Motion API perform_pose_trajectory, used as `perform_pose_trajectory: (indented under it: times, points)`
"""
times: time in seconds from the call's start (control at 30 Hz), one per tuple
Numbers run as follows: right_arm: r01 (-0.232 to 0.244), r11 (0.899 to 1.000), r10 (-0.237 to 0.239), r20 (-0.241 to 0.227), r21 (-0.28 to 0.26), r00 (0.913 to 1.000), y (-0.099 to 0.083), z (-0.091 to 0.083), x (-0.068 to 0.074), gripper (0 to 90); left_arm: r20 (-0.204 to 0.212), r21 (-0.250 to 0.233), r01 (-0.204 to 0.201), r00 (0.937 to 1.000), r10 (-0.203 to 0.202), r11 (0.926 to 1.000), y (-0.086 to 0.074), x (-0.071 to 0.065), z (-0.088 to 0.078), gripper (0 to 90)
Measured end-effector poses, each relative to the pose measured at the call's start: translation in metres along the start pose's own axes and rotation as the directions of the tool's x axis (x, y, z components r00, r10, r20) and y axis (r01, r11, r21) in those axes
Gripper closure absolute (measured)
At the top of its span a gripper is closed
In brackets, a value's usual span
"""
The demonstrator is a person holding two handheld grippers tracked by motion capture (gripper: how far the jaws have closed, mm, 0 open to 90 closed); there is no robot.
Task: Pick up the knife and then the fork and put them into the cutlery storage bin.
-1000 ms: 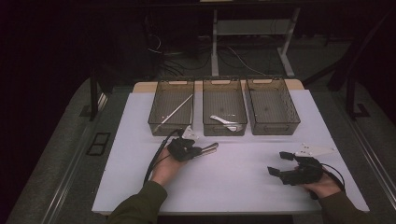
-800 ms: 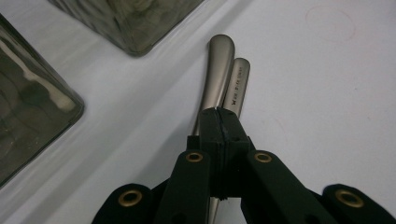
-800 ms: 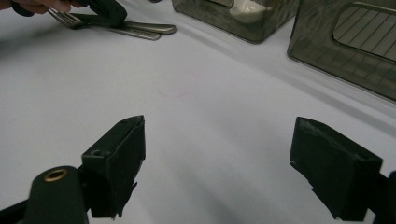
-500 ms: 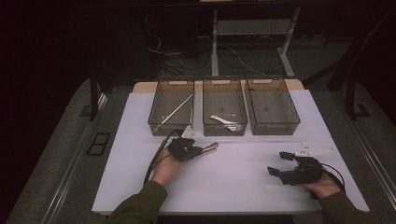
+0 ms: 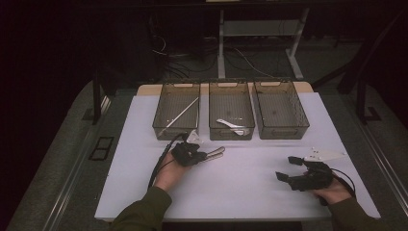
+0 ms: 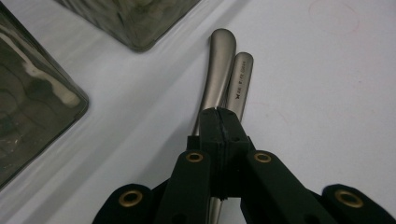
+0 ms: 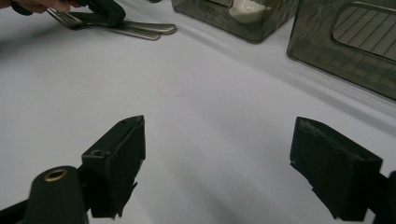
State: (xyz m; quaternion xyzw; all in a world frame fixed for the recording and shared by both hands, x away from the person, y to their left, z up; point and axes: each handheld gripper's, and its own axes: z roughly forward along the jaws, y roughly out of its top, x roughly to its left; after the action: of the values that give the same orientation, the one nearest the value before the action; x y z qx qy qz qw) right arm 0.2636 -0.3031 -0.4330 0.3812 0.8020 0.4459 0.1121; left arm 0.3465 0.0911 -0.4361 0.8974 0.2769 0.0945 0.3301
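Two metal cutlery handles [image 6: 224, 70] lie side by side on the white table [image 5: 240, 187], in front of the bins. My left gripper [image 6: 217, 114] rests over them with its jaws pressed together, and I see nothing between the pads. In the high view it [image 5: 190, 153] sits left of centre, the handles [image 5: 215, 154] sticking out to its right. The right gripper view shows fork tines [image 7: 65, 18] and the handles [image 7: 140, 30] under the left gripper [image 7: 105, 9]. My right gripper [image 5: 287, 168] hovers low at the right with its jaws wide apart [image 7: 217, 163] and nothing between them.
Three smoky clear bins stand in a row at the back. The left bin [image 5: 163, 126] holds a long thin stick, the middle bin [image 5: 214, 130] a white spoon [image 5: 231, 125], and the right bin [image 5: 262, 127] looks bare. Cables trail from both grippers.
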Motion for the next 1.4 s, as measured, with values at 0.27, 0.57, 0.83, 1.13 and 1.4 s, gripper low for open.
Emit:
perform_pose_trajectory:
  times: [0.27,0.57,0.83,1.13,1.4]
  points:
    - [0.001,1.0,-0.001,0.0,0.0,1.0,0.0,0.0,0.001,18.0,-0.017,-0.003,-0.008,0.9998,0.008,1.0,0.002,-0.002,0.005,89.3]
    - [0.0,1.0,0.0,0.0,-0.004,1.0,0.0,0.0,0.001,17.9,-0.005,0.005,-0.021,0.9998,0.021,0.9998,0.006,-0.005,0.012,89.4]
    - [0.001,1.0,-0.001,-0.001,-0.004,1.0,0.0,0.0,0.001,18.0,0.055,0.004,-0.045,0.9975,0.045,0.999,0.008,-0.012,0.014,89.4]
    - [0.001,1.0,-0.001,-0.003,-0.004,1.0,0.0,0.0,0.0,18.0,0.129,0.003,-0.095,0.9873,0.093,0.9955,0.009,-0.019,0.014,89.4]
    - [0.003,1.0,-0.003,-0.006,-0.006,1.0,0.0,-0.001,0.0,18.0,0.205,-0.065,-0.093,0.973,0.105,0.9935,0.001,-0.009,-0.008,83.5]
